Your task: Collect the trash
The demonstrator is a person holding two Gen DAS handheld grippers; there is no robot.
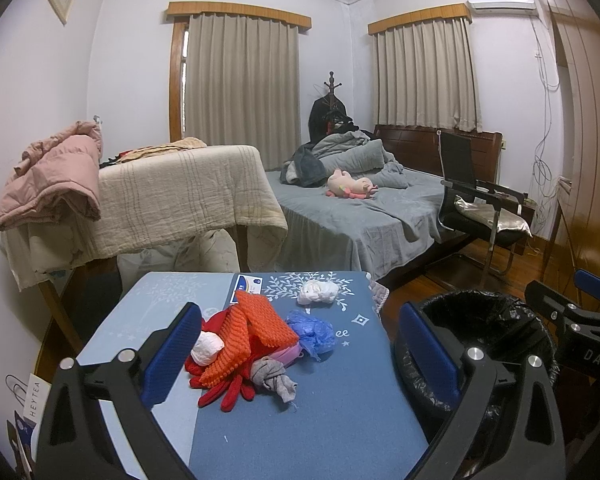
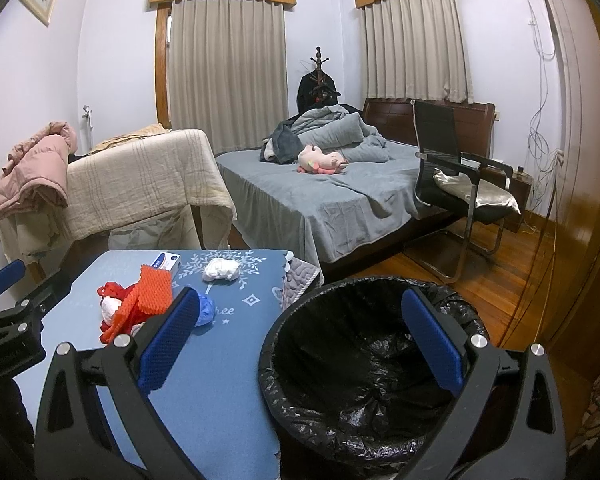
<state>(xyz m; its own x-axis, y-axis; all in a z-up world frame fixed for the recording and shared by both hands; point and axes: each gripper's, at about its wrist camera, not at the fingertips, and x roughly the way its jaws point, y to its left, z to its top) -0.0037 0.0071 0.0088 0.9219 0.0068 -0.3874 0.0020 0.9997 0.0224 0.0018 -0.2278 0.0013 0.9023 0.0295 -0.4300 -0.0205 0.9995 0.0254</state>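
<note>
Both grippers, left gripper and right gripper, were spread wide with nothing held. Landmark: the bin, black-lined, looked empty, touching the right edge of the blue table. Trash sat left of the bin on the table: blue plastic wad, white wad beyond it, another white wad in the pile against the orange mesh. Judgement: pinch the blue wad first, from above, clear of the red gloves and grey sock. Only the right view showed the bin's inside; only the left showed the sock.
</note>
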